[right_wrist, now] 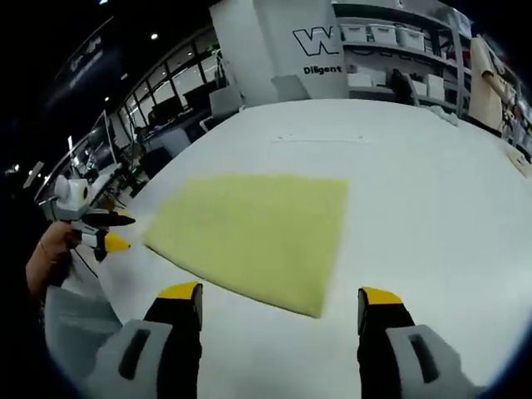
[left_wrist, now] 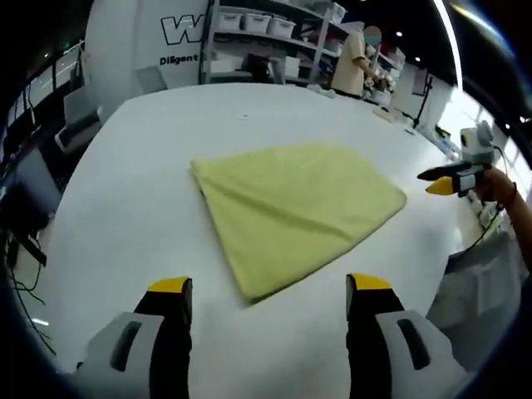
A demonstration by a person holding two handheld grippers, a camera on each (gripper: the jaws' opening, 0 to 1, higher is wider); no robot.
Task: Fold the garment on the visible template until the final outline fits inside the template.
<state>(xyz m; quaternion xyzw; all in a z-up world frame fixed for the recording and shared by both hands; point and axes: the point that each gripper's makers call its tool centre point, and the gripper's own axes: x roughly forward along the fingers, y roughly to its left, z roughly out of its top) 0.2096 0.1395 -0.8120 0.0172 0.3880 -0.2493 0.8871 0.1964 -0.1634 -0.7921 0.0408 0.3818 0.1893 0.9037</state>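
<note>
A yellow garment [left_wrist: 291,208] lies folded flat as a rough four-sided shape on the white table [left_wrist: 141,166]. In the left gripper view my left gripper [left_wrist: 269,287] stands open just short of the garment's near corner, holding nothing. My right gripper [left_wrist: 449,179] comes in from the right, held in a hand past the garment's right corner. In the right gripper view the garment [right_wrist: 249,233] lies ahead of my open, empty right gripper [right_wrist: 278,295]. My left gripper [right_wrist: 104,233] shows at the left, off the garment's left corner. A faint line [right_wrist: 320,140] marks the table beyond the garment.
Shelves with white boxes [left_wrist: 258,25] and a white pillar with lettering [right_wrist: 316,50] stand behind the table. A person [left_wrist: 353,58] works at the back right. Chairs [left_wrist: 79,116] line the table's left edge.
</note>
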